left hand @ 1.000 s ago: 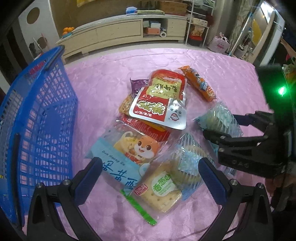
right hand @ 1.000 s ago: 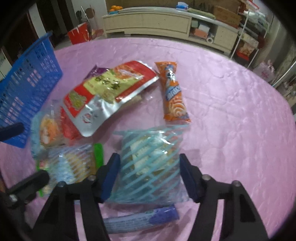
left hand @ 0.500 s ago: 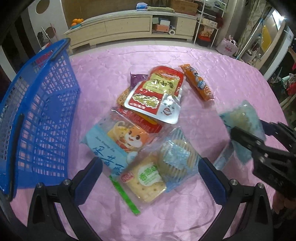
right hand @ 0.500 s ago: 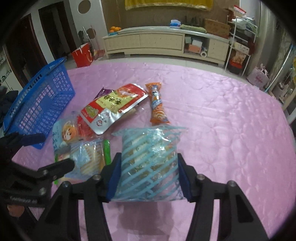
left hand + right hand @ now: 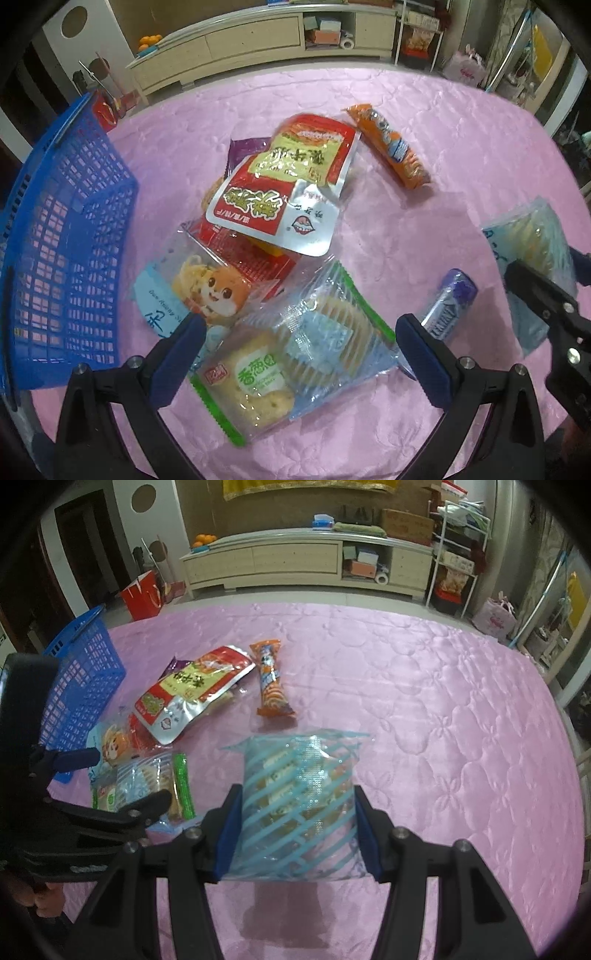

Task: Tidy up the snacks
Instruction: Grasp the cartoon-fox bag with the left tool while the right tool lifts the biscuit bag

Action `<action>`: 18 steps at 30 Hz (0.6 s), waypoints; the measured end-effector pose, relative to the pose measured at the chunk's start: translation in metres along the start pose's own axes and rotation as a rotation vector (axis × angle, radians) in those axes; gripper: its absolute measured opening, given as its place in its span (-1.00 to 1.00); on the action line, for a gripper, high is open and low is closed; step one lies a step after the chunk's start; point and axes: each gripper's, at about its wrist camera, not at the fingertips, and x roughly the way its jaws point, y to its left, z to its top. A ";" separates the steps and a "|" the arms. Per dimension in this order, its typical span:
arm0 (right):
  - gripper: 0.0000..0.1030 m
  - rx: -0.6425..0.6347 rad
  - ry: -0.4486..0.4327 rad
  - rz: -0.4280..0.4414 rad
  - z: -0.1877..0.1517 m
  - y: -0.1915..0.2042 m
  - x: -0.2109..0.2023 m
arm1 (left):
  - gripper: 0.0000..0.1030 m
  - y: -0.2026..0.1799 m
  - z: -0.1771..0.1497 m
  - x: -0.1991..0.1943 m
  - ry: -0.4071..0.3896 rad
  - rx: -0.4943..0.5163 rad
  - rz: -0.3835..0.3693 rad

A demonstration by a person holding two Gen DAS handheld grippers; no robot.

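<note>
My right claw (image 5: pixel 297 830) is clamped on the blue-striped packet (image 5: pixel 299 797), one pad against each side, and that packet now hangs clear of the bed (image 5: pixel 424 709) with its shadow on the pink cover below. A second ago it lay flat on the cover over a small purple tube; now the purple tube (image 5: pixel 448 310) lies bare near the bed's right side, so the lift has worked and taken nothing else with it. I read this as the pick done and the carry to the basket (image 5: pixel 83 686) about to begin.

My left claw (image 5: pixel 299 350) stands wide and holds nothing. It has slid over the near end of the pile and now straddles the cracker packet (image 5: pixel 258 384), with its pads either side and not pressing. The cracker packet lies partly under a clear cake packet (image 5: pixel 328 332), so closing here may drag both.

Further out, the fox packet (image 5: pixel 207 288) lies just left of them, and the red pouch (image 5: pixel 280 192) tops the heap in the middle of the bed. The orange roll (image 5: pixel 388 147) lies apart toward the far right. The basket stands at the left edge, with no snack visible in the part I can see, so nearly all of the sorting is left to do.
</note>
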 end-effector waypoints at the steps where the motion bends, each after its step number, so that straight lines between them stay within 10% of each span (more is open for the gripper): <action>1: 0.17 -0.002 0.000 0.003 0.000 0.001 0.000 | 0.87 -0.001 0.001 0.003 0.011 0.005 0.003; 11: 0.17 -0.023 0.035 0.016 -0.004 0.009 0.008 | 0.01 -0.012 -0.008 -0.003 -0.017 0.067 -0.001; 18: 0.17 -0.002 0.015 0.028 -0.010 0.012 -0.002 | -0.06 0.005 -0.023 -0.018 -0.042 0.068 -0.066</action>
